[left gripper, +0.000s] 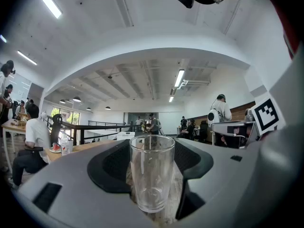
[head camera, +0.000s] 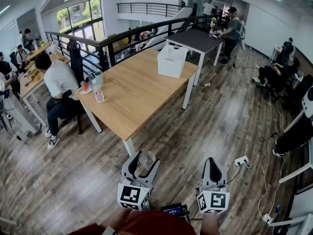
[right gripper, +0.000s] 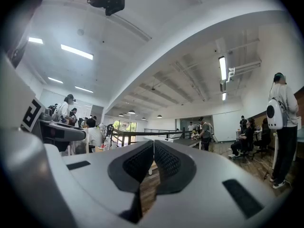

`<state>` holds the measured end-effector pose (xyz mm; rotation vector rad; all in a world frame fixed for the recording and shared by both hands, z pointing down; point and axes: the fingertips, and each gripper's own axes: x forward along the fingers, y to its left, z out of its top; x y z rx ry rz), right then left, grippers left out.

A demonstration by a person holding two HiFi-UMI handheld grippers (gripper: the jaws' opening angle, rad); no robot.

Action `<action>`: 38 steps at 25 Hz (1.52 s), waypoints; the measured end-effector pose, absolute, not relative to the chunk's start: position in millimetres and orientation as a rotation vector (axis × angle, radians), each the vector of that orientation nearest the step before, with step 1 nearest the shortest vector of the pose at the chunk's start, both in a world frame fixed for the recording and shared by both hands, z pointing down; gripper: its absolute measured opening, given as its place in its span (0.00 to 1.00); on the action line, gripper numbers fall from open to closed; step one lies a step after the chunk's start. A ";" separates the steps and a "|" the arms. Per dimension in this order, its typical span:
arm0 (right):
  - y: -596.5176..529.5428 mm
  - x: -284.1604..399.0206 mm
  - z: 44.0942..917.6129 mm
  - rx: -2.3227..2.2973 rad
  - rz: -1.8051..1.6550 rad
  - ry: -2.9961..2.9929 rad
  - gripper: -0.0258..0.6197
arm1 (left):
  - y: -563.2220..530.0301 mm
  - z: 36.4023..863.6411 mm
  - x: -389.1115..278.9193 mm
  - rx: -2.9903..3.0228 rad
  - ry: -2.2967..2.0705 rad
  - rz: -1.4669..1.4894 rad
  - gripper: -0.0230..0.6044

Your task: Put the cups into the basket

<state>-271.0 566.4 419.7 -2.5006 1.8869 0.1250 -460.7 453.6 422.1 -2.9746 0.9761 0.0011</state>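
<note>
A clear glass cup [left gripper: 152,177] stands upright between the dark pads of my left gripper [head camera: 141,166], which is shut on it. In the head view the cup [head camera: 146,158] hangs low in front of me, over the wooden floor and short of the table's near corner. My right gripper [head camera: 213,169] is beside it on the right, shut with nothing in it; in the right gripper view its pads [right gripper: 164,161] meet. The white slotted basket [head camera: 172,60] sits at the far end of the long wooden table [head camera: 132,94].
A cup, a bottle [head camera: 98,93] and a plate with something red are on the table's left edge, where a person [head camera: 57,82] sits. A dark table [head camera: 195,39] stands beyond the basket. A black railing [head camera: 112,40] runs behind. A power strip [head camera: 241,160] and cables lie on the floor at right.
</note>
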 end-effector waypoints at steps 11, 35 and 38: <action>566.0 -267.3 417.4 -2.470 0.130 1.937 0.06 | 457.6 418.7 -448.9 -2.979 0.979 0.029 0.49; 623.5 -194.9 438.8 -2.472 0.094 1.901 0.06 | 504.5 425.3 -361.6 -2.997 0.929 0.010 0.49; 621.3 -193.5 439.5 -2.472 0.092 1.905 0.06 | 503.3 425.9 -358.2 -3.001 0.920 0.004 0.49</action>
